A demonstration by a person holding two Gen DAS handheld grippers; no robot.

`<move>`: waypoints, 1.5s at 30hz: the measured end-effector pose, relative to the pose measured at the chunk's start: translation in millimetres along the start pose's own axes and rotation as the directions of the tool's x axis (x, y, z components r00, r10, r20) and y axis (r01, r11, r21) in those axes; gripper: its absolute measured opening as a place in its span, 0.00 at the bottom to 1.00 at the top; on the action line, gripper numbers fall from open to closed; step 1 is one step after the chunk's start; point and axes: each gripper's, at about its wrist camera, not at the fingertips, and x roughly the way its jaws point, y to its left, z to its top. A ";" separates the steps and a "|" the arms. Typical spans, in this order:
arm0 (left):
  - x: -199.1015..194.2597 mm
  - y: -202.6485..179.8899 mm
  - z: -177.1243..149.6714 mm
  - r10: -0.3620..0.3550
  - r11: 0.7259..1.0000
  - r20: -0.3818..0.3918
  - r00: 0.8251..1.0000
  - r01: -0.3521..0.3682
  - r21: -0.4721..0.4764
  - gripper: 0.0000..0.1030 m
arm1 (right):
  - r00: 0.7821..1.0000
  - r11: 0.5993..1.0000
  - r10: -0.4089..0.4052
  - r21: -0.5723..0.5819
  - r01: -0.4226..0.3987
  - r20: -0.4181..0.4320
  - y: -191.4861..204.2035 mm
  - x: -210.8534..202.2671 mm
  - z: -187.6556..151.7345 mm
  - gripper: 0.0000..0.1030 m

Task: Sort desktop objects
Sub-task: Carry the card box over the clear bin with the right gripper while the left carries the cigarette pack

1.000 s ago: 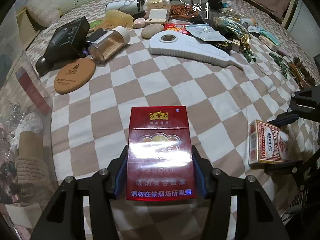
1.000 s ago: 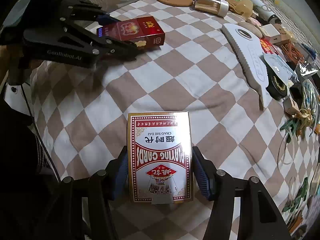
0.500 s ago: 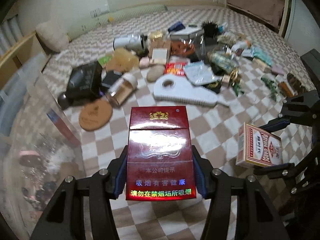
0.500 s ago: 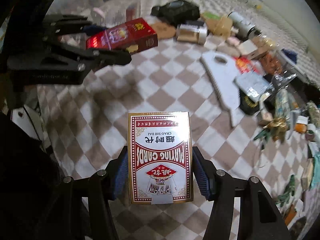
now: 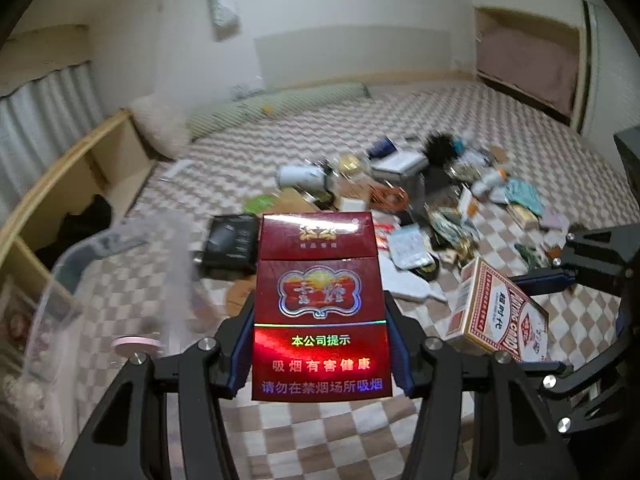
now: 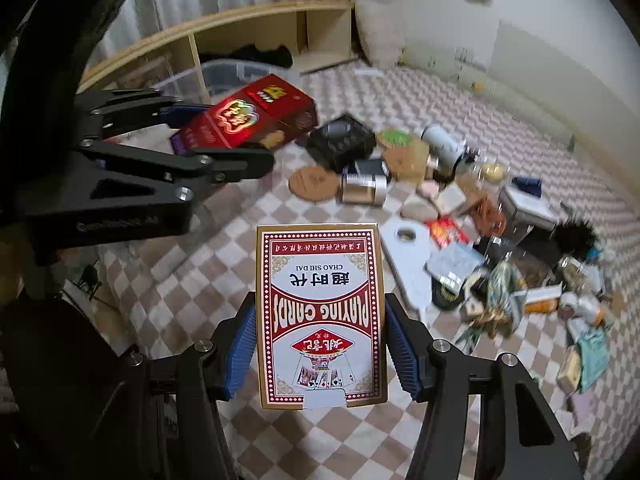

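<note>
My left gripper [image 5: 320, 344] is shut on a red cigarette pack [image 5: 320, 304] and holds it high above the checkered bed. The pack [image 6: 248, 118] and that gripper [image 6: 224, 140] also show at the left of the right wrist view. My right gripper [image 6: 320, 352] is shut on a red-and-white box of playing cards [image 6: 322, 312], also lifted. The card box [image 5: 496, 312] shows at the right of the left wrist view, between the right gripper's fingers [image 5: 540, 282].
A clear plastic bin [image 5: 68, 300] stands at the left, also in the right wrist view [image 6: 232, 74]. A heap of small objects lies on the bed: black box [image 6: 342, 142], cork coaster [image 6: 314, 182], white board [image 6: 412, 256], jar [image 6: 362, 188]. A wooden shelf [image 6: 240, 36] runs behind.
Both grippers have risen well above the bed with their boxes and tilted up, so the room and walls come into view. Both grips are unchanged.
</note>
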 end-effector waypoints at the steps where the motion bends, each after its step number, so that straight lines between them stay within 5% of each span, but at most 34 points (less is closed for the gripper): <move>1: -7.1 4.0 1.0 0.012 1.000 0.010 1.000 -0.011 -0.009 0.54 | 1.000 1.000 -0.003 -0.003 0.003 0.017 2.3 -3.6 4.7 0.58; 12: -60.7 54.8 -6.3 0.120 0.988 0.076 0.990 -0.111 -0.111 0.54 | 0.980 1.000 -0.024 0.013 0.022 0.199 26.8 -17.6 65.6 0.58; 22: -60.8 123.3 -28.4 0.219 0.947 0.031 0.975 -0.204 -0.249 0.54 | 0.969 0.999 0.052 -0.008 -0.052 0.241 65.0 1.9 126.0 0.59; 33: -51.3 212.5 -69.8 0.277 0.857 -0.071 0.958 -0.280 -0.432 0.54 | 0.978 0.985 0.173 -0.046 -0.169 0.119 119.8 78.0 189.7 0.58; 40: -39.8 234.2 -97.0 0.353 0.816 -0.177 0.918 -0.395 -0.421 0.54 | 0.984 0.984 0.177 -0.029 -0.176 0.029 139.8 130.4 210.0 0.58; 45: -39.6 251.0 -111.1 0.327 0.788 -0.220 0.919 -0.394 -0.474 0.54 | 0.990 0.990 0.132 -0.045 -0.134 -0.054 154.1 163.6 221.9 0.59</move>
